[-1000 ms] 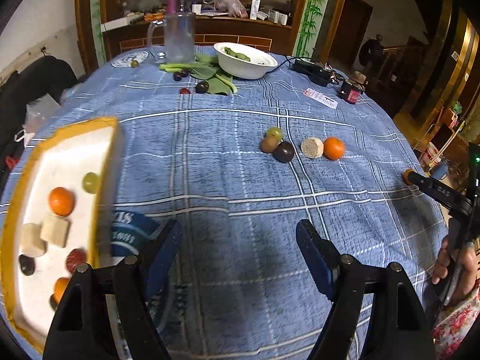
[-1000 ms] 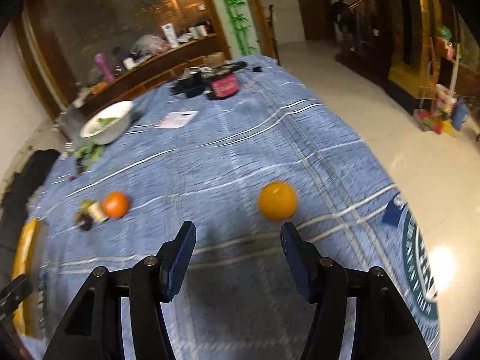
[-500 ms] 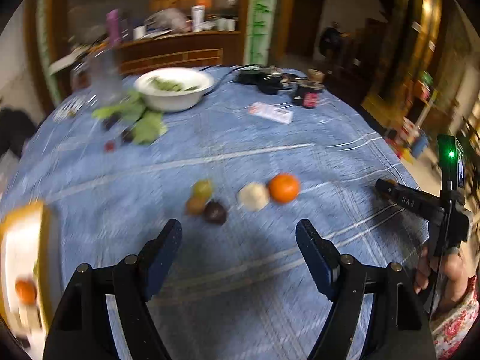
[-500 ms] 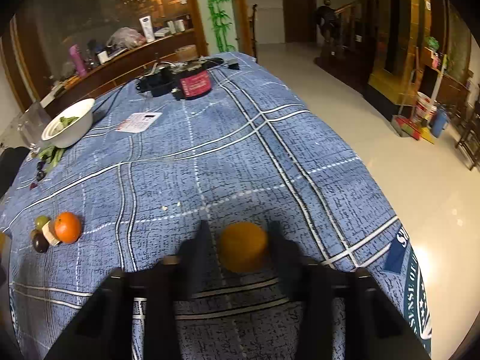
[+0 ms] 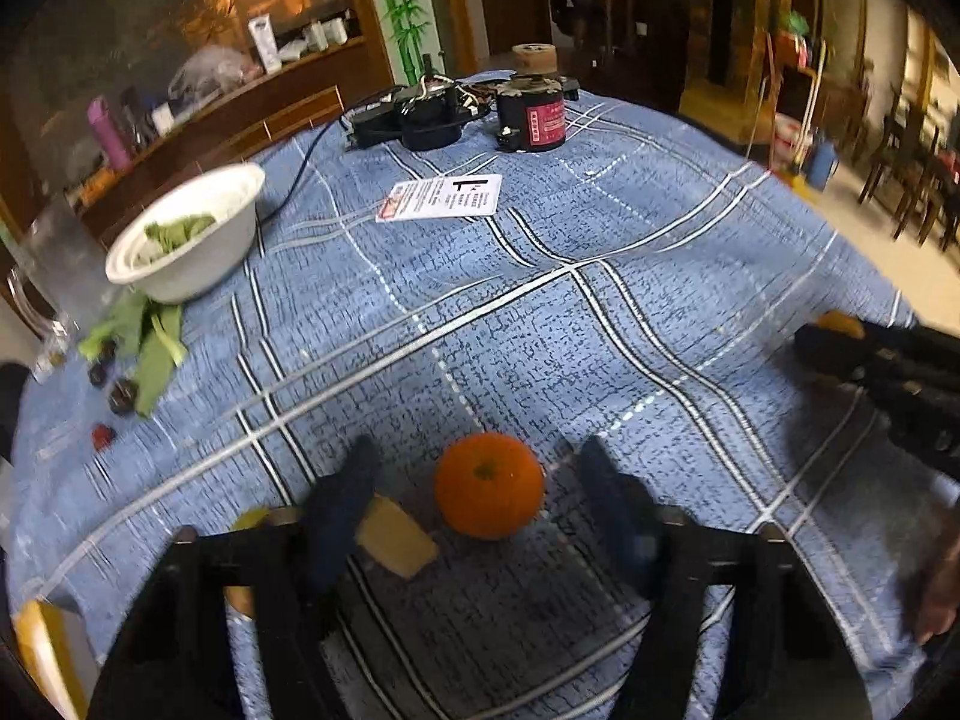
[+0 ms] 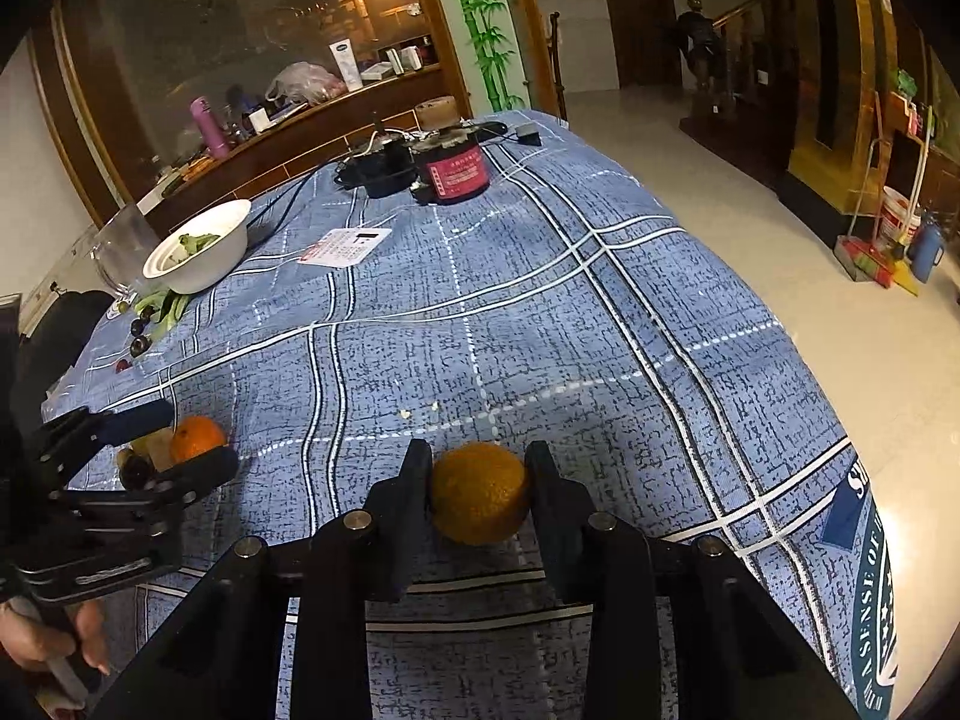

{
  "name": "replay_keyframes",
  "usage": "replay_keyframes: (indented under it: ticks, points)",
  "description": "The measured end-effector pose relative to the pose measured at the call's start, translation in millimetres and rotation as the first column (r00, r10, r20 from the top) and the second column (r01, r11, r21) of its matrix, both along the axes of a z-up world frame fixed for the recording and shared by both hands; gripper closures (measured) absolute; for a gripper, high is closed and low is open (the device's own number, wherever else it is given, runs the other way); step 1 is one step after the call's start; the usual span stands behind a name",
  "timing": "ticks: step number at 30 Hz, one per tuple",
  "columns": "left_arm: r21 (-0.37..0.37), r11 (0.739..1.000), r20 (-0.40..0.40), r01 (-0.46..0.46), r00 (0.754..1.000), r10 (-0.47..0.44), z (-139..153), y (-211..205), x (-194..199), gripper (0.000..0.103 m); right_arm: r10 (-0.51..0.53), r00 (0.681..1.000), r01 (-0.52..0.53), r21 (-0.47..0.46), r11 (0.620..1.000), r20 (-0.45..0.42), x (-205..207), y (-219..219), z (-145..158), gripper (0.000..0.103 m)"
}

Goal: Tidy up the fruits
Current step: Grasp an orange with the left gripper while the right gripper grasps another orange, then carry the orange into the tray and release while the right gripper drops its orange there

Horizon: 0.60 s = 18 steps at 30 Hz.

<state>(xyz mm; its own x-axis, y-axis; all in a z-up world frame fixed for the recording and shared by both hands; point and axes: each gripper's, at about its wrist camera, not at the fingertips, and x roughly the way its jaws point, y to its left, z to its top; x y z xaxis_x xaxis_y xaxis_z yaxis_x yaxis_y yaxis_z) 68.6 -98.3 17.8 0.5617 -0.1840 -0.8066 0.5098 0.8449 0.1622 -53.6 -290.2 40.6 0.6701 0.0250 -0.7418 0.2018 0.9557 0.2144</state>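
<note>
A small orange (image 5: 489, 483) sits on the blue checked tablecloth between the fingers of my left gripper (image 5: 477, 453). Its jaws are closing, with a gap still showing on each side of the fruit. A pale yellow block (image 5: 396, 543) lies against the left finger, and a yellow-green fruit (image 5: 249, 519) peeks out behind it. In the right wrist view, my right gripper (image 6: 479, 453) is shut on a yellow-orange fruit (image 6: 480, 492) resting on the cloth. The left gripper (image 6: 171, 444) and its orange (image 6: 197, 438) show at the far left of that view.
A white bowl (image 5: 186, 234) of greens, leaves and dark fruits (image 5: 123, 396) lie at the left. A paper card (image 5: 441, 198), black cables and a red-labelled canister (image 5: 531, 114) are at the back. The yellow tray's corner (image 5: 42, 648) is lower left. The table drops off to the right (image 6: 798, 360).
My left gripper swung right, away from the tray, to the fruit cluster; it now straddles the orange with narrower jaws. My right gripper shut on the yellow-orange fruit and has stayed put.
</note>
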Motion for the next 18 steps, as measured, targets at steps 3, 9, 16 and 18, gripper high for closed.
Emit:
replay_keyframes:
  ticks: [3, 9, 16, 18]
  points:
    - [0.061, 0.998, 0.037, 0.029, 0.999, -0.031, -2, -7, -7, 0.069, 0.001, 1.000, -0.001, 0.004, 1.000, 0.003, 0, 0, 1, 0.069]
    - [0.009, 1.000, 0.033, -0.008, 0.999, 0.008, 12, 8, -14, 0.070, 0.003, 1.000, -0.003, 0.018, 1.000, 0.022, -2, -2, 3, 0.069]
    - [-0.131, 0.984, 0.047, -0.117, 0.991, 0.124, 57, 76, -59, 0.070, 0.053, 0.996, -0.055, 0.028, 0.998, 0.077, -5, 8, 11, 0.069]
    - [-0.185, 0.968, 0.046, -0.171, 0.982, 0.182, 70, 110, -79, 0.070, 0.065, 0.994, -0.066, 0.009, 0.998, 0.092, -7, 13, 13, 0.069]
